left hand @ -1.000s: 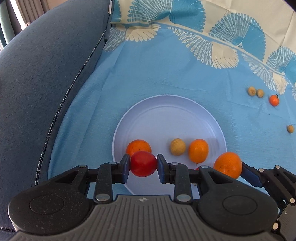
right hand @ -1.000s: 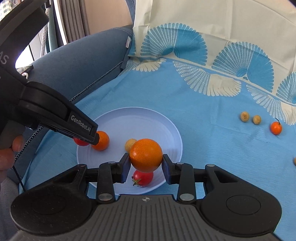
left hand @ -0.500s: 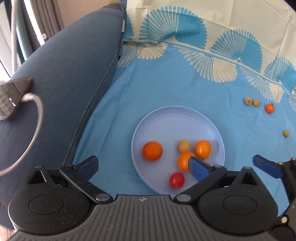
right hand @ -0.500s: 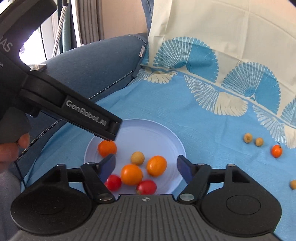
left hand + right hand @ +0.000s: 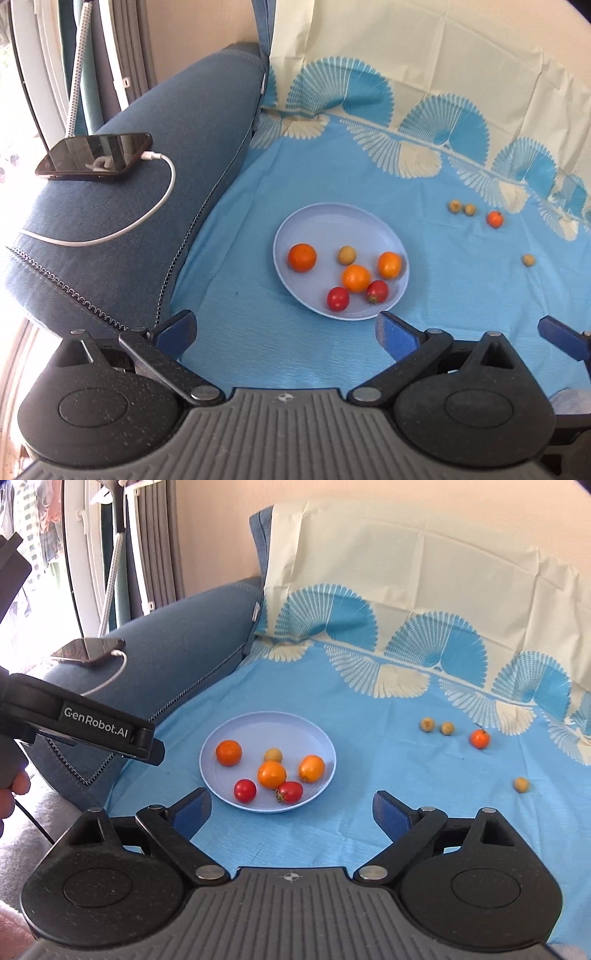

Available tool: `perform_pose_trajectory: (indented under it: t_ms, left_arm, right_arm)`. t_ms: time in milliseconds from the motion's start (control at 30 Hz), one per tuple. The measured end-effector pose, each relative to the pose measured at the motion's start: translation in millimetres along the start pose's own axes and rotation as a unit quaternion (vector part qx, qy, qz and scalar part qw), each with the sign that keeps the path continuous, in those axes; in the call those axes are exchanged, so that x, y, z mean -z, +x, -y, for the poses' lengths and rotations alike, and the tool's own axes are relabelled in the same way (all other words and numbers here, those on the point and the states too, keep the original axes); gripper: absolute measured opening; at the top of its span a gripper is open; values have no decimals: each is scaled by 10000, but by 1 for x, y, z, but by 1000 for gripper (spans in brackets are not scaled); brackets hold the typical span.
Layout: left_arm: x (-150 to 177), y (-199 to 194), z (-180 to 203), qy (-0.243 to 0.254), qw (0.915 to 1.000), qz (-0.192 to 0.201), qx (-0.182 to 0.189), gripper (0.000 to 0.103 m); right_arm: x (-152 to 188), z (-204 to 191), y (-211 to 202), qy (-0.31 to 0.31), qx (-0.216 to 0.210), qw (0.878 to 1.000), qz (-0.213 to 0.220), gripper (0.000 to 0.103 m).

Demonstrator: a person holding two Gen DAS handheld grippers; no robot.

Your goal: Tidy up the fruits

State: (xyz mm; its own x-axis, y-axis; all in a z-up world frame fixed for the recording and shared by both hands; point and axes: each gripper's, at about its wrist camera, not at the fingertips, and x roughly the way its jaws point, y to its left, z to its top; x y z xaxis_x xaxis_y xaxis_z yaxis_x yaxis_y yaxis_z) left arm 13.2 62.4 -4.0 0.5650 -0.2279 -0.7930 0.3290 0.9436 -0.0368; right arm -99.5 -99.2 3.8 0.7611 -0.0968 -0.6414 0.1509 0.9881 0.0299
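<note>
A pale blue plate (image 5: 332,218) (image 5: 258,720) sits on the blue cloth and holds three orange fruits (image 5: 356,278), two red tomatoes (image 5: 337,298) and a small tan fruit (image 5: 347,255). On the cloth to the right lie three small tan fruits (image 5: 427,724) and a small orange fruit (image 5: 480,738). My left gripper (image 5: 284,332) is open and empty, pulled back above and short of the plate. My right gripper (image 5: 291,808) is open and empty, also back from the plate.
A dark blue sofa arm (image 5: 155,155) rises at the left, with a phone (image 5: 94,156) and its white cable (image 5: 147,218) on top. The cream and blue cloth (image 5: 406,590) drapes up the sofa back. The left gripper's body (image 5: 92,727) shows at the left of the right wrist view.
Both grippers let go of their fruit, the left a red tomato and the right an orange, which now lie on the plate. Both opened wide and drew back and up.
</note>
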Motion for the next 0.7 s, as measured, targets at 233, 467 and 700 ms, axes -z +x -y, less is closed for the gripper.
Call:
perform_pose_trajectory:
  t_ms: [233,467,700]
  left_arm:
    - [12,-33,3,-112,9996,245,40,103]
    - [23,-58,10,-21,9990,444,12,103]
    - [28,-73,14,12,9984,560,-38,103]
  right_arm:
    - [12,-4,-40,2,54,9994,349,95]
    - [17,2,-66,107,120,9981,595,96]
    - [22,1,-84,147,123,9967,787,99]
